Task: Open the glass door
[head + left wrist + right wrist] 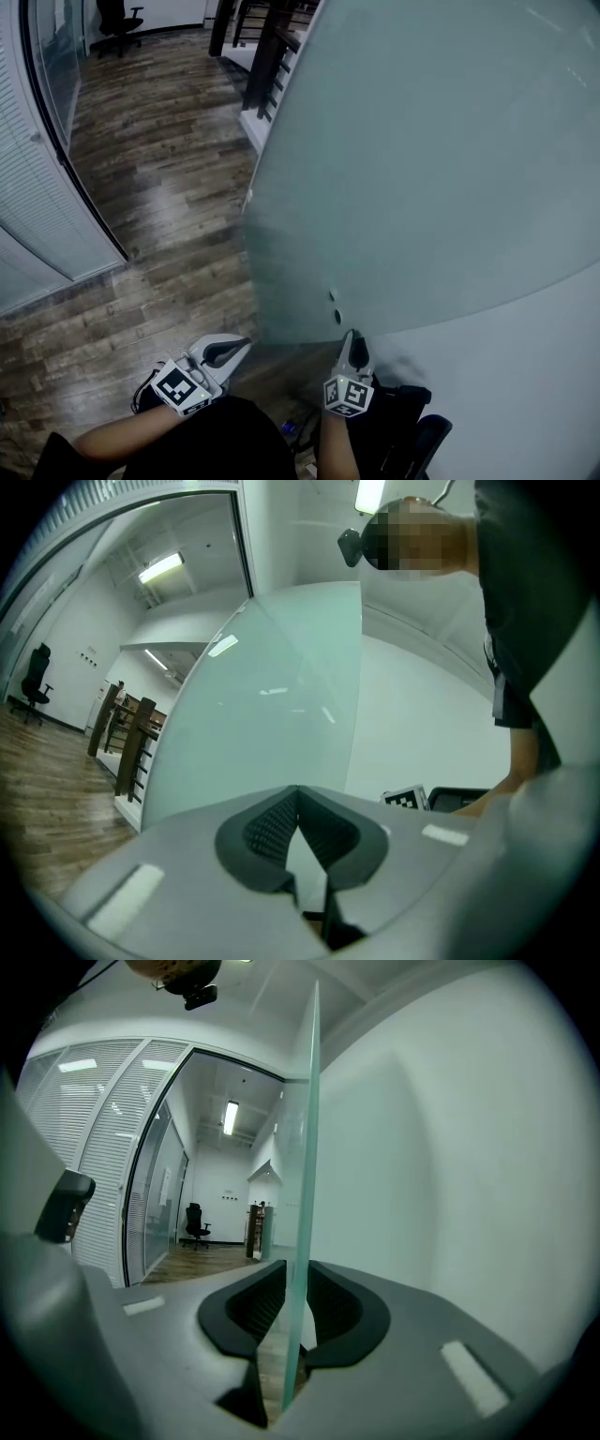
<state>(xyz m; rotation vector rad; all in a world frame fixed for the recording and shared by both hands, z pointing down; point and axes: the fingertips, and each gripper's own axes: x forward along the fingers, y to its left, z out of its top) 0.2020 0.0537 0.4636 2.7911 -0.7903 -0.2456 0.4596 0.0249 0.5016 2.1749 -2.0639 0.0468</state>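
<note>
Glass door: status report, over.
Left gripper shut, empty. Right gripper open, jaws straddling the free edge of the glass door. Door stands ajar; nothing visible blocking it.

free: wood floor [141, 187] left of glass door [422, 169] | blocked: door ahead, white wall [525, 375] right

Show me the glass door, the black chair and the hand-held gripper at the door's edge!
glass door [422, 169]: head view, middle of the frosted pane.
black chair [120, 22]: head view, its seat.
right hand-held gripper [352, 337]: head view, between its fingertips, at the door's edge.
</note>
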